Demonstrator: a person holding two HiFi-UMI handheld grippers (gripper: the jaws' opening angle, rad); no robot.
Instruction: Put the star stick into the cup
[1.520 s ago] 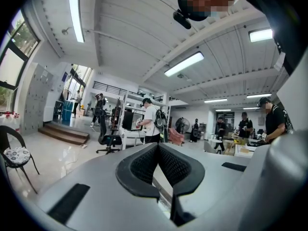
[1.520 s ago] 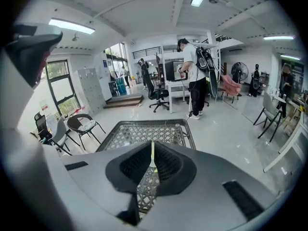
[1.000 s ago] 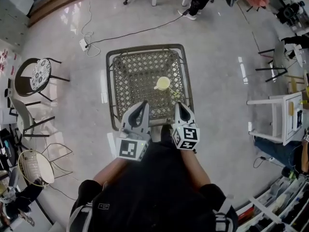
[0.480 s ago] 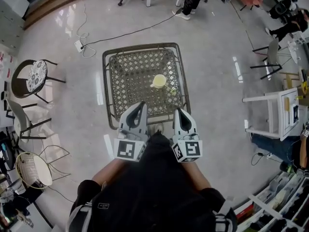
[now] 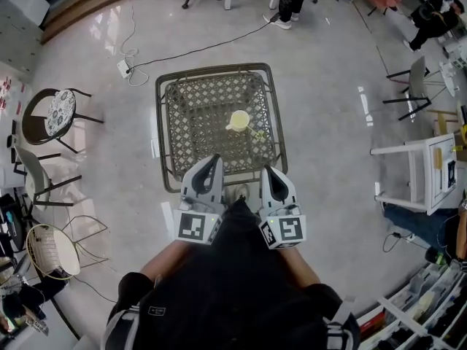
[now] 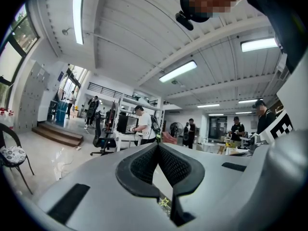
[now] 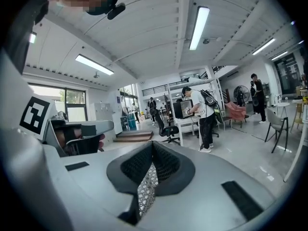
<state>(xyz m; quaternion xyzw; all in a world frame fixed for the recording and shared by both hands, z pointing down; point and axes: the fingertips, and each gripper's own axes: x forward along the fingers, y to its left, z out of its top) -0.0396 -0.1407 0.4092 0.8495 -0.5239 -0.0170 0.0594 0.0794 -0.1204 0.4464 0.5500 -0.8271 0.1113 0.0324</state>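
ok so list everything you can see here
table: one, dark metal lattice, middle of the floor
cup: one, pale yellow, on the table, right of its centre
star stick: one, yellowish, lying on the table just right of the cup
cushioned chair: one, black frame, left of the table
wire chair: one, pale, lower left
power strip: one, white, on the floor beyond the table
left gripper: one, grey, jaws together, empty, at the table's near edge
right gripper: one, grey, jaws together, empty, beside the left one
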